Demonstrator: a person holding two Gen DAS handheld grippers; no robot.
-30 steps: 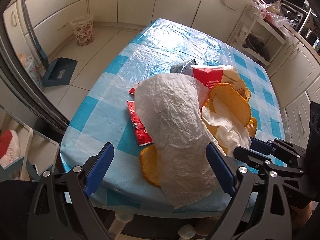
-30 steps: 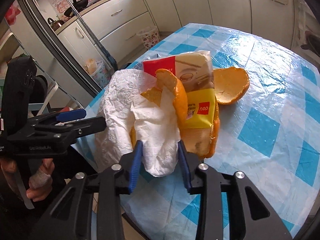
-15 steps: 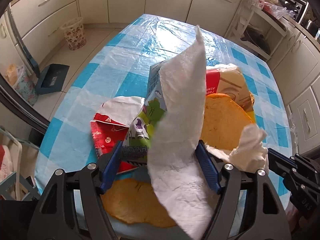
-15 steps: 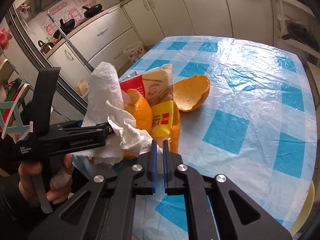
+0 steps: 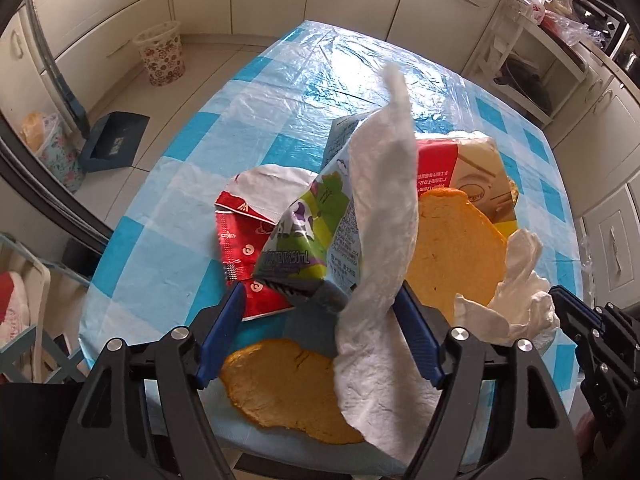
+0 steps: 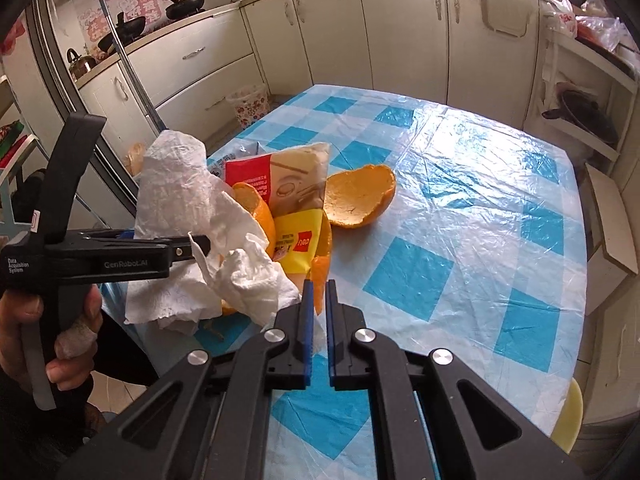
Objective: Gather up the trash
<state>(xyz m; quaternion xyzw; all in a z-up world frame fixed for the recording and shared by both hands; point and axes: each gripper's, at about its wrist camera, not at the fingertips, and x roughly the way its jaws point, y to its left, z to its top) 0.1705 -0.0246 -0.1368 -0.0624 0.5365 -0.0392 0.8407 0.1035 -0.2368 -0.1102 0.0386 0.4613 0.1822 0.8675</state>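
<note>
A heap of trash lies at the near edge of the blue-checked table (image 5: 304, 92). My left gripper (image 5: 320, 320) is shut on a green and white 250 mL carton (image 5: 308, 236) and a long white paper towel (image 5: 384, 208) draped over it. My right gripper (image 6: 317, 300) is shut on a crumpled white napkin (image 6: 248, 284), which also shows at the right of the left wrist view (image 5: 516, 300). Around them lie orange peels (image 5: 452, 248) (image 5: 288, 388) (image 6: 356, 196), a red wrapper (image 5: 240, 236) and a red and yellow packet (image 6: 296, 200).
A patterned wastebasket (image 5: 160, 54) stands on the floor by the cabinets beyond the table's far left corner, also in the right wrist view (image 6: 250, 106). A dark dustpan (image 5: 114, 142) lies on the floor left of the table. Cabinets and shelves ring the room.
My left gripper closed from wide open onto the carton and paper towel and lifted the towel upright. My right gripper closed on the napkin and pulled it back toward the table edge.
</note>
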